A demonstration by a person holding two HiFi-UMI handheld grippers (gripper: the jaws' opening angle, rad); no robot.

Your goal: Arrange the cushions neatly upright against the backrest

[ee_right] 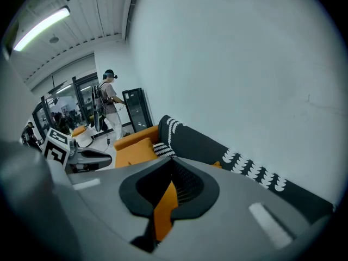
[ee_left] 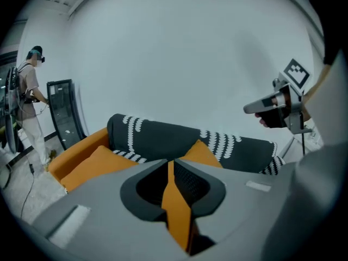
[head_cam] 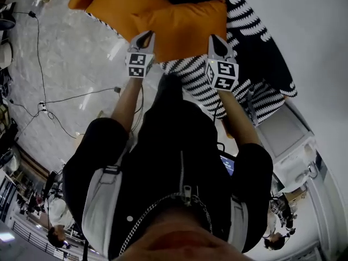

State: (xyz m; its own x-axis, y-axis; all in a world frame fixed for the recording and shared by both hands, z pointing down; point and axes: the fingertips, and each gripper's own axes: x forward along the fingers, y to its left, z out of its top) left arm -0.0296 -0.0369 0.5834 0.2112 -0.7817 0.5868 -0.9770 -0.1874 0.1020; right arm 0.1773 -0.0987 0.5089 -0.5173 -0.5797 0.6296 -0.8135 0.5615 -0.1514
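In the head view an orange cushion (head_cam: 179, 29) hangs between my two grippers over the sofa. My left gripper (head_cam: 144, 37) is shut on its left edge and my right gripper (head_cam: 216, 41) on its right edge. Orange fabric (ee_left: 176, 211) is pinched between the jaws in the left gripper view, and more of it (ee_right: 163, 208) in the right gripper view. The sofa's backrest (ee_left: 163, 137) is black with white marks. A second orange cushion (head_cam: 117, 4) lies at the sofa's left end. A black-and-white striped cushion (head_cam: 217, 83) lies below the held one.
Cables (head_cam: 49, 102) run across the shiny floor left of the sofa. A white cabinet (head_cam: 285, 135) stands at the sofa's right end. Beyond the sofa's far end a person (ee_left: 30, 102) stands beside a glass-fronted cabinet (ee_left: 65, 113). A plain white wall rises behind the backrest.
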